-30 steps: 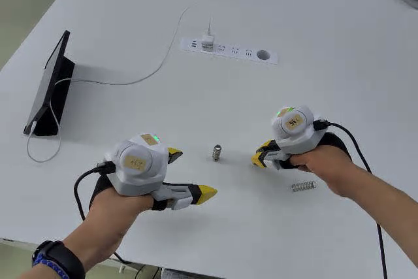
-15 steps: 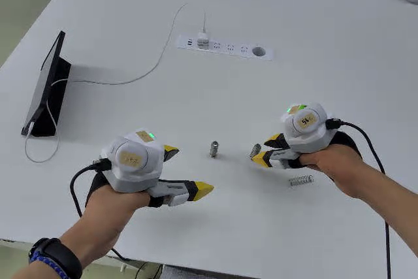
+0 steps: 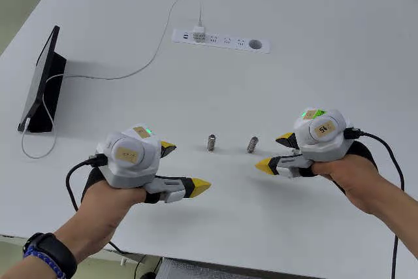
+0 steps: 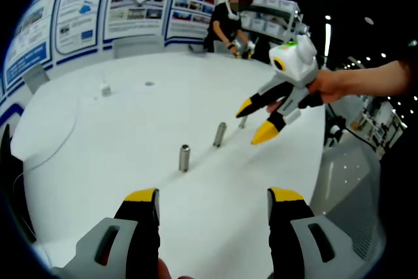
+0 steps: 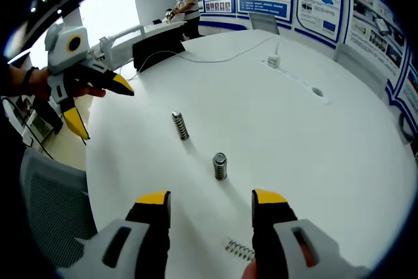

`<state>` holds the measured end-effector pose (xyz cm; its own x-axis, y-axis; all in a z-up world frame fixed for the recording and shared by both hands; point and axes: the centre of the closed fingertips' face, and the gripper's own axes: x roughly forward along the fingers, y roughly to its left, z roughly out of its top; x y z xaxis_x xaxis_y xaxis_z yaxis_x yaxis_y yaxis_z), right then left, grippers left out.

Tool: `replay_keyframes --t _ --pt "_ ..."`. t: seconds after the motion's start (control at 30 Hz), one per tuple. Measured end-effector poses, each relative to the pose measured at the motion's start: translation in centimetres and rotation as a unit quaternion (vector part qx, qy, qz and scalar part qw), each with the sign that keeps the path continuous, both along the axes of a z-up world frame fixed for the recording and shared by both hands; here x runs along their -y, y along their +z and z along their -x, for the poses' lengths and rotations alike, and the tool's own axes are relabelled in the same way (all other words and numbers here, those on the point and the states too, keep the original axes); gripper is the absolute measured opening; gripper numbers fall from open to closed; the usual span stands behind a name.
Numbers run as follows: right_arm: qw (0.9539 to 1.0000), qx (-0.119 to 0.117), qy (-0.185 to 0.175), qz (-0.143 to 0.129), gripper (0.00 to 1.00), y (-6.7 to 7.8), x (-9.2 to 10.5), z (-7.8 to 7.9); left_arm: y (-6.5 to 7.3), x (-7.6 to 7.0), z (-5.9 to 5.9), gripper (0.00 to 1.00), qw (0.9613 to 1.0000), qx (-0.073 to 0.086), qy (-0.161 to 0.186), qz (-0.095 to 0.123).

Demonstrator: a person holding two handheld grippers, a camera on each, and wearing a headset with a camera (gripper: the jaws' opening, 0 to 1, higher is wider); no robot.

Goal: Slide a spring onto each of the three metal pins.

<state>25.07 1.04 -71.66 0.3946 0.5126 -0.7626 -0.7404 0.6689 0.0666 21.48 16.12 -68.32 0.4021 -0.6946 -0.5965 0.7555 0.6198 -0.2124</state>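
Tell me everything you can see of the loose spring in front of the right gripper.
The loose spring is a short coil of silvery wire, lying on its side on the white table, on no pin. In the right gripper view it sits between the open jaws of the right gripper; only the table seems to touch it.

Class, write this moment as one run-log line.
left gripper open, empty | right gripper open, empty | two pins upright between them | loose spring near right jaws
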Motion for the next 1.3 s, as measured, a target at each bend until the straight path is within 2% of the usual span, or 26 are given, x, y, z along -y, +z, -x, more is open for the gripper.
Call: replay_keyframes --t 0.23,0.37,0.5,0.77,1.3 --pt "0.9997 -0.002 -0.019 -0.017 0.54 0.1 0.1 0.9 -0.1 0.0 -0.1 0.68 1.0000 -0.002 0.000 0.001" --pt "0.9986 -0.002 -0.036 -0.038 0.57 0.5 0.1 1.4 0.0 0.2 -0.1 0.68 1.0000 -0.001 -0.001 0.002" --pt "0.9983 0.001 -0.042 -0.041 0.60 0.5 0.3 1.8 0.1 0.4 0.0 0.69 1.0000 -0.002 -0.004 0.002" --pt "0.9959 0.012 -0.068 -0.058 0.64 1.4 1.2 2.4 0.0 0.7 0.0 0.69 1.0000 -0.001 -0.007 0.003" --pt "0.9889 0.017 -0.128 -0.073 0.67 1.5 3.8 3.2 0.4 1.9 -0.3 0.69 0.9999 0.004 -0.013 0.009"
